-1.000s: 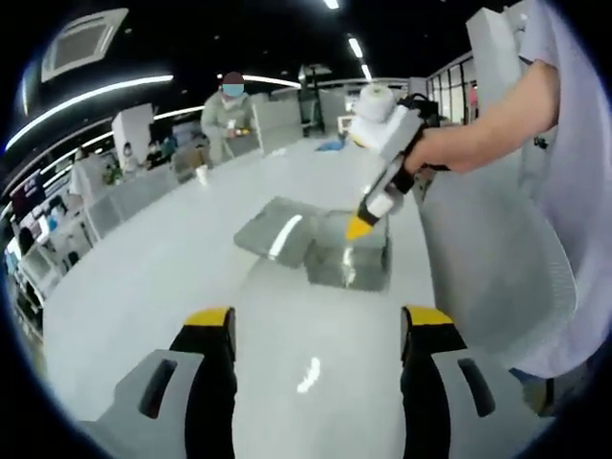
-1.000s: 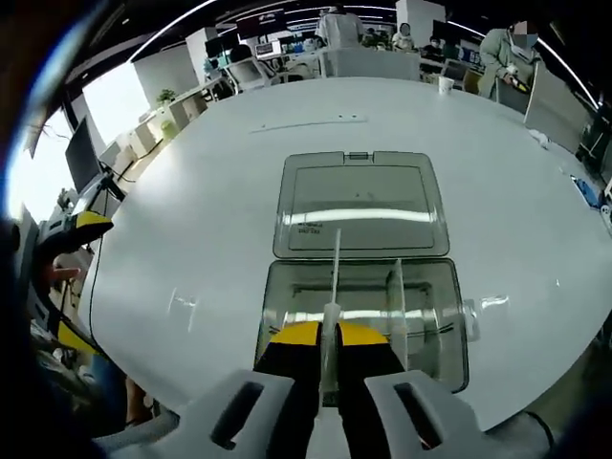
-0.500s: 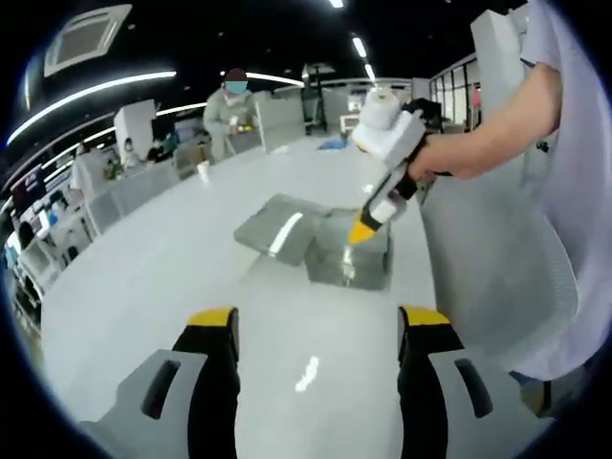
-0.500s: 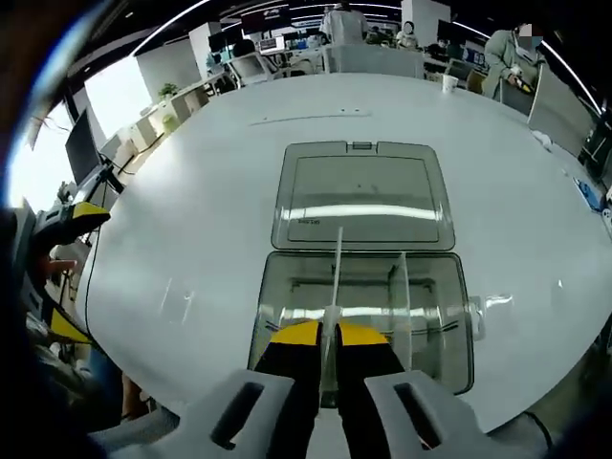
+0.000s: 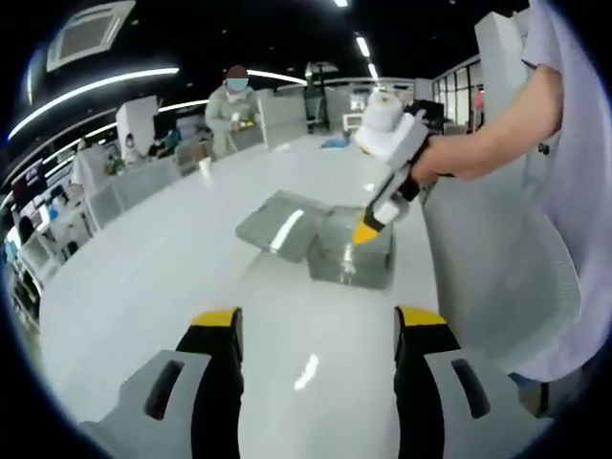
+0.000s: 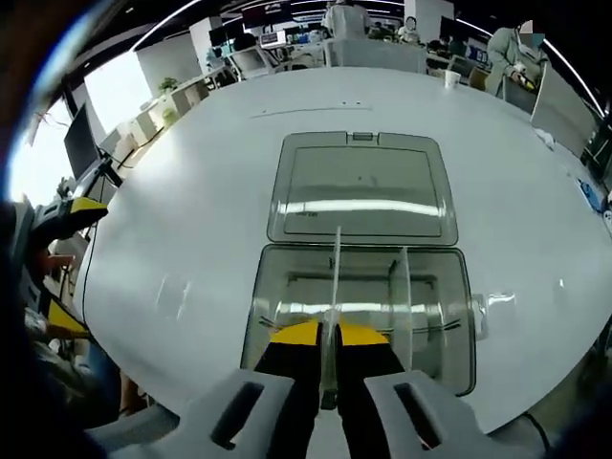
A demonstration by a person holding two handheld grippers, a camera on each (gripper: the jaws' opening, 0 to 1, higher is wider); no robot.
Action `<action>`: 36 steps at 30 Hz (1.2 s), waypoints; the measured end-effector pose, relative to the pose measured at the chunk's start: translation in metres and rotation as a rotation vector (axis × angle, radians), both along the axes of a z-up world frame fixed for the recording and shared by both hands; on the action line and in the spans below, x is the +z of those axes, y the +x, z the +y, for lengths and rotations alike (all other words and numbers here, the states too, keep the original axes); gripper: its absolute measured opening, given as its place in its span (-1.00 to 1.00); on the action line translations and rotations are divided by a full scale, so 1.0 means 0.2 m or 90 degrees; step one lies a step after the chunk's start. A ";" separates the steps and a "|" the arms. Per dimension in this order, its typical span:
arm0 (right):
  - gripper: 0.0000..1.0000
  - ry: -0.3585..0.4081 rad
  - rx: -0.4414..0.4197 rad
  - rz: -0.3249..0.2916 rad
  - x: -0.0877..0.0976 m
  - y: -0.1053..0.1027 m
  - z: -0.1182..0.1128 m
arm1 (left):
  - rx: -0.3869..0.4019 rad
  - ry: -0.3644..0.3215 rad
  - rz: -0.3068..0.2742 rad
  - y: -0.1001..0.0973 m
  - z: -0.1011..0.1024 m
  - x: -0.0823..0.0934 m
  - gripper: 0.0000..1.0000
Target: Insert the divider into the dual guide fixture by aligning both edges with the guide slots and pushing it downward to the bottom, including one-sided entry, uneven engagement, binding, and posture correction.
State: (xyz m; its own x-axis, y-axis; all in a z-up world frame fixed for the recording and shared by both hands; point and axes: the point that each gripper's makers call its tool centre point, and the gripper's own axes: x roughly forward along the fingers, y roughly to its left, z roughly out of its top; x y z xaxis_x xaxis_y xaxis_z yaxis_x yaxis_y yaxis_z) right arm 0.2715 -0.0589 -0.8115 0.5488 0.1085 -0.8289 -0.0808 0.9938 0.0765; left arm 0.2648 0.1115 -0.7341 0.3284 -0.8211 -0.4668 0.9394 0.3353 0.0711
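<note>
1. Leftmost in the right gripper view, the left tool (image 6: 59, 273) is seen at the desk's edge, its yellow-tipped jaws set well apart with nothing between them.
2. Across the middle of that view, a clear plastic box (image 6: 277, 296) is seen lying on the white round desk (image 6: 182, 191), with its hinged lid (image 6: 361, 186) folded open flat on the far side.
3. Just above the bottom centre, the right tool (image 6: 329, 335) is seen closed on a thin clear divider (image 6: 337, 273); the divider is held edge-on and upright, reaching down into the box left of centre.
4. Beside it to the right, a second clear divider (image 6: 404, 287) is seen standing upright inside the box, apart from the held one.
5. Whether the held divider's edges sit in the guide slots cannot be told.
6. Further right and far back, a paper cup (image 6: 446, 78) is seen on the desk.
7. Over in the left gripper view, the left tool (image 5: 316, 330) is seen from behind, held above bare desk (image 5: 143, 277) short of the box (image 5: 349, 258), jaws wide and empty.
8. Right of centre there, the right tool (image 5: 365, 231) is seen pointing down into the box, gripped by a person's hand (image 5: 430, 163).
</note>
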 end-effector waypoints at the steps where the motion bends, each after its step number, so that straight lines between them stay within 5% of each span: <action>1: -1.00 -0.004 0.005 0.001 0.00 0.00 0.00 | 0.000 0.000 0.002 0.00 0.00 0.00 0.24; 36: -1.00 -0.019 -0.006 0.048 -0.11 -0.01 -0.01 | 0.013 -0.008 0.011 0.04 0.04 -0.01 0.14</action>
State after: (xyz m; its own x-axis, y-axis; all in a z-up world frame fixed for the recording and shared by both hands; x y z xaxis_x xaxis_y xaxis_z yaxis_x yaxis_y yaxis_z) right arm 0.2697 -0.0607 -0.8345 0.4850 0.0779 -0.8710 -0.0662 0.9964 0.0522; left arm 0.2722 0.1197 -0.7359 0.3367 -0.8205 -0.4620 0.9336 0.3547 0.0505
